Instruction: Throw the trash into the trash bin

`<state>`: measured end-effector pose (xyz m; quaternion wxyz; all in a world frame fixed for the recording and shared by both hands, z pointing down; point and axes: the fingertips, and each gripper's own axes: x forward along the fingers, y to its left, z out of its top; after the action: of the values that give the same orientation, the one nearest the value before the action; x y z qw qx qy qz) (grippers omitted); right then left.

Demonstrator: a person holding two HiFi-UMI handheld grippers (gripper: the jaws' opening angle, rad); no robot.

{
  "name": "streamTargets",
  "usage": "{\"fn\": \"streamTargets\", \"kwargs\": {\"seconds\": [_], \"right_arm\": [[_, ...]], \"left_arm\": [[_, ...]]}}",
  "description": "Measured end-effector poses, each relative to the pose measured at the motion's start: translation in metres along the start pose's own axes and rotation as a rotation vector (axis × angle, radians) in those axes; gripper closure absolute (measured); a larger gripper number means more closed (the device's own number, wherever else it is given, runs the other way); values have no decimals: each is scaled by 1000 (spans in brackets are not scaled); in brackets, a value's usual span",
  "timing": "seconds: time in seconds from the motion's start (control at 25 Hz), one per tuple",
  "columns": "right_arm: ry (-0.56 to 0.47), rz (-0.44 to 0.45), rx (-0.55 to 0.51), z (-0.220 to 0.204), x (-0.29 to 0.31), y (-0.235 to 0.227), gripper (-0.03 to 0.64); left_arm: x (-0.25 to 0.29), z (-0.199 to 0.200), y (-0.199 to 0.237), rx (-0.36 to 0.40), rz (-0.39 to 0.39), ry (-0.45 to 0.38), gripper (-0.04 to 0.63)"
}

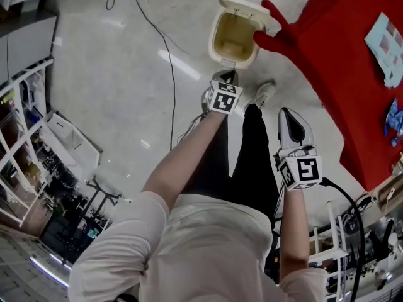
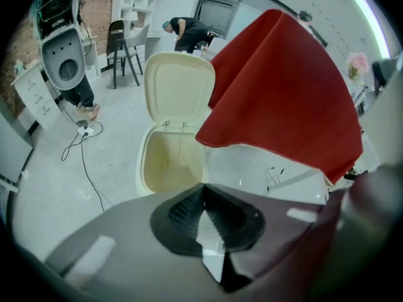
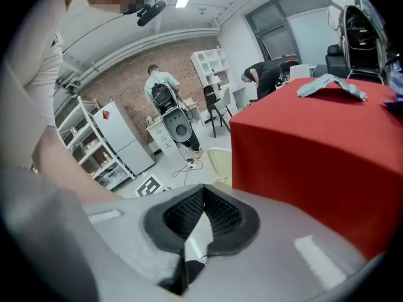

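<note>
The trash bin (image 1: 232, 41) stands with its lid (image 1: 242, 6) tipped back, mouth unobstructed from above. The red cloth (image 1: 352, 61) draped over the tabletop hangs close against its right rim. Left lies bare floor (image 1: 113, 87), crossed by a black cable (image 1: 171, 99).

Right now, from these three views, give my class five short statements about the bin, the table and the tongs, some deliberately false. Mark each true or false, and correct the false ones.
1. The hinged lid of the cream plastic trash bin stands open. True.
2. The bin stands on the red-clothed table. False: it stands on the grey floor, beside the table.
3. The left tongs are shut with nothing between them. True.
4. The right tongs hold a piece of trash. False: they are shut and empty.
5. In the head view, the right tongs are nearer the bin than the left tongs. False: the left tongs are nearer, just short of the bin's rim.
</note>
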<state>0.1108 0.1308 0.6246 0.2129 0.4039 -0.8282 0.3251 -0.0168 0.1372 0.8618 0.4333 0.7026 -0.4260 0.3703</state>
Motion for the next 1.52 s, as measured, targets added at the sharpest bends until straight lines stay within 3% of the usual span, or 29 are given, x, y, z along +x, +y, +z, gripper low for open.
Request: {"fn": "streamTargets", "kwargs": {"seconds": [0.2,0.48,1.0,1.24,1.52], "right_arm": [[-29,-5,6,19,-12,12,615],[-58,-18,25,48,-43,30,615],[-57,-5,-39,77,-86,55,615],[-71,-4,-54,88,-99,62,615],[-79,-8,-70,94,-109,71,615]], "left_arm": [[-41,31,-6,31,-7,-85,591],[-120,57,-30,72,-38,-123,591],[-239,100,-77,172,-128,-307,591],[-268,104,-91,247,-162,-329,591],[-283,107,-98,264,-183,-333,591]]}}
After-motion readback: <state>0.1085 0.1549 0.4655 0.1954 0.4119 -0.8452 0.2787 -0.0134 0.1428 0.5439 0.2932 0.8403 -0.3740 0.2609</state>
